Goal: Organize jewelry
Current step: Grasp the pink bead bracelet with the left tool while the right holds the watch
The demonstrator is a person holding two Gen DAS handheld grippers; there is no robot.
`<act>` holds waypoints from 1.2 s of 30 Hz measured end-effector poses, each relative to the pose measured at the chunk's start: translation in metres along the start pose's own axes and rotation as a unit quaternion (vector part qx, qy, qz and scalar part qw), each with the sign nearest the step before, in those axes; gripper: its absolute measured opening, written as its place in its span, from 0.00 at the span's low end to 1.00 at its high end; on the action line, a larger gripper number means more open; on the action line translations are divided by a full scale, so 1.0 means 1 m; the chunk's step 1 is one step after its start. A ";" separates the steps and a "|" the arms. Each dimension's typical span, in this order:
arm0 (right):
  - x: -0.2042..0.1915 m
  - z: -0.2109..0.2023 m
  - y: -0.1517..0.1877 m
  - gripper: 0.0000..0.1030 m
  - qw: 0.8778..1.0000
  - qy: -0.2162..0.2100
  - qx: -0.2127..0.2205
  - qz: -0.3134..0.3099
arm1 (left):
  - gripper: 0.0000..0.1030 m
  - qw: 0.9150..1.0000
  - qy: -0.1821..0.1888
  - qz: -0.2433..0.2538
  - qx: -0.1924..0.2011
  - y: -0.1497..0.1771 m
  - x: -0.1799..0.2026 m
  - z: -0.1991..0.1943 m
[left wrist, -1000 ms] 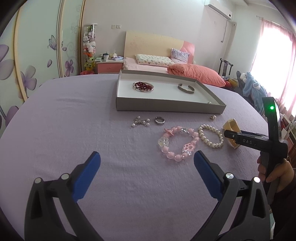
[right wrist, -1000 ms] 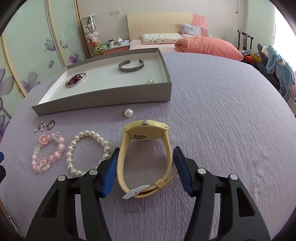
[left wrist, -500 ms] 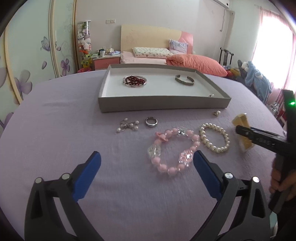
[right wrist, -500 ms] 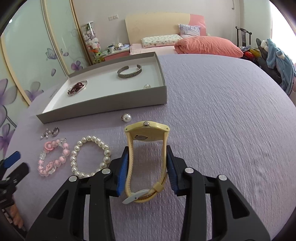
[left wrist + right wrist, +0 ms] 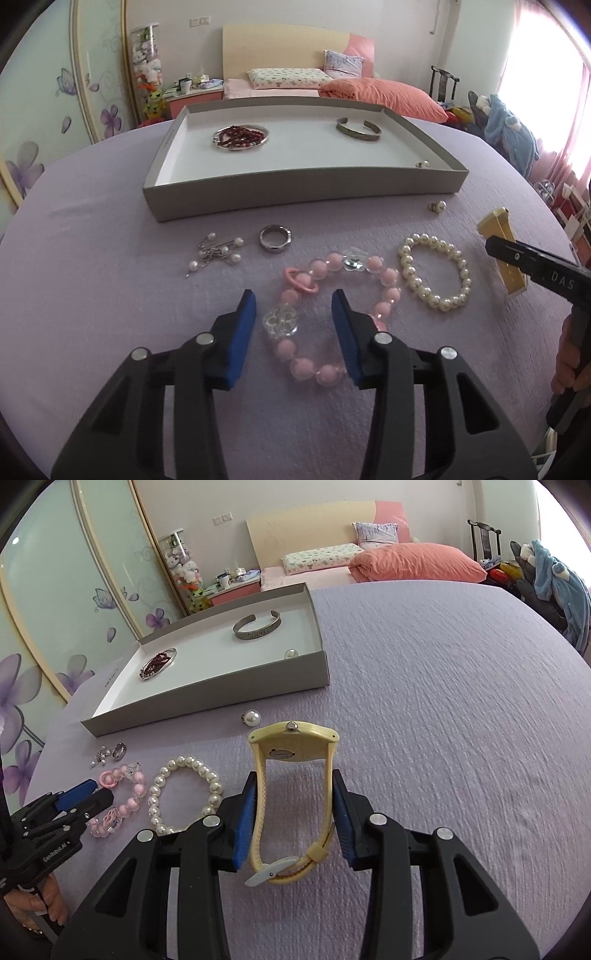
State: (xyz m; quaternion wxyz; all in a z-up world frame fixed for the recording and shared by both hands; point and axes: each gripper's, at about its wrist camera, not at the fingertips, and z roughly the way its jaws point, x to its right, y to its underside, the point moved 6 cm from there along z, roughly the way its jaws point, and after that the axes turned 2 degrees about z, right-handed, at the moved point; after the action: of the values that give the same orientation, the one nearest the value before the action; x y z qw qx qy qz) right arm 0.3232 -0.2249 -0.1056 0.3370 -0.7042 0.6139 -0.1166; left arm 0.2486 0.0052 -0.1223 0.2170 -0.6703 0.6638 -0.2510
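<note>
Left claw closing round pink bracelet; right claw grips watch.

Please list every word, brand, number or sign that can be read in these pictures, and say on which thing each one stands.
"DAS": white letters on the black right gripper, seen from the left wrist; more letters may be cut off.
"GenRobot.AI": white print on the left gripper, seen from the right wrist.
Small dark print on the tray rim: too small to read.
Marking on the watch back: too blurred to read.

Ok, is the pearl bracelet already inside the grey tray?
No, the pearl bracelet lies on the purple cloth in front of the grey tray, beside the pink bead bracelet.
</note>
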 end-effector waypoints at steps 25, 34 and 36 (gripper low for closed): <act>-0.019 -0.021 0.000 0.39 1.000 -0.021 0.019 -0.008 | 0.17 1.000 0.022 0.005 0.015 0.014 -0.020 -0.035; -0.038 -0.032 0.000 0.38 0.999 -0.035 0.029 -0.024 | 0.18 0.995 0.040 -0.023 0.086 0.002 -0.031 -0.095; -0.042 -0.034 0.000 0.38 0.998 -0.038 0.031 -0.029 | 0.18 0.994 0.045 -0.028 0.095 -0.001 -0.031 -0.102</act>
State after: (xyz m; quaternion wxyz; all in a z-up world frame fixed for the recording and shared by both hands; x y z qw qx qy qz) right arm 0.2945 -0.1966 -0.0697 0.3785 -0.7148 0.5761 -0.1181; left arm 0.1858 0.0406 -0.0437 0.2427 -0.6530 0.6273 -0.3481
